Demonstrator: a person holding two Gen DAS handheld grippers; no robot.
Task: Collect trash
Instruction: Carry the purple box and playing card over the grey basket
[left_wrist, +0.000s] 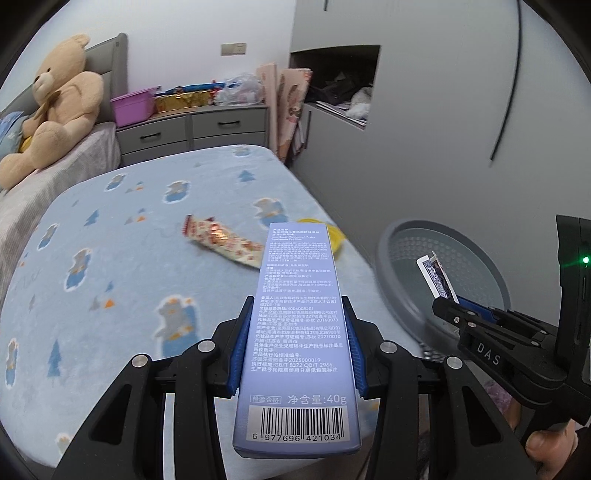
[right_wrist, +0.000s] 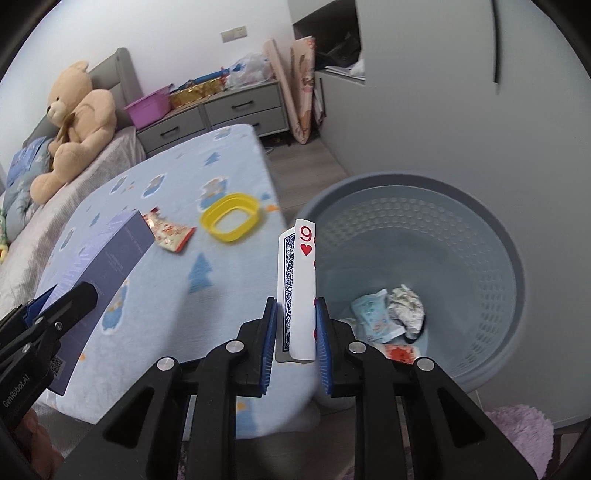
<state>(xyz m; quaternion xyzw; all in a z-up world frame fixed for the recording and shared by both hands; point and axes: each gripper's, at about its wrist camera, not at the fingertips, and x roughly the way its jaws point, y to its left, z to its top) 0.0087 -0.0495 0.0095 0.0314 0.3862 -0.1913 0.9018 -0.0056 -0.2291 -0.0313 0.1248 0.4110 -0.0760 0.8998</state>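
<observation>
Now, left gripper clamps a lilac toothpaste box above the bed. Right gripper pinches playing cards (nine of hearts showing) beside the grey bin.

Soft, even, cool indoor light, faint shadows, strong fisheye bending with dark vignetted corners, slight motion blur mid-frame.

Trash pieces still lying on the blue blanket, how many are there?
2. A crumpled red-and-white wrapper lies mid-blanket, and a yellow ring-shaped lid sits beside it, nearer the gray bin. The held box could hide more behind it.
</observation>
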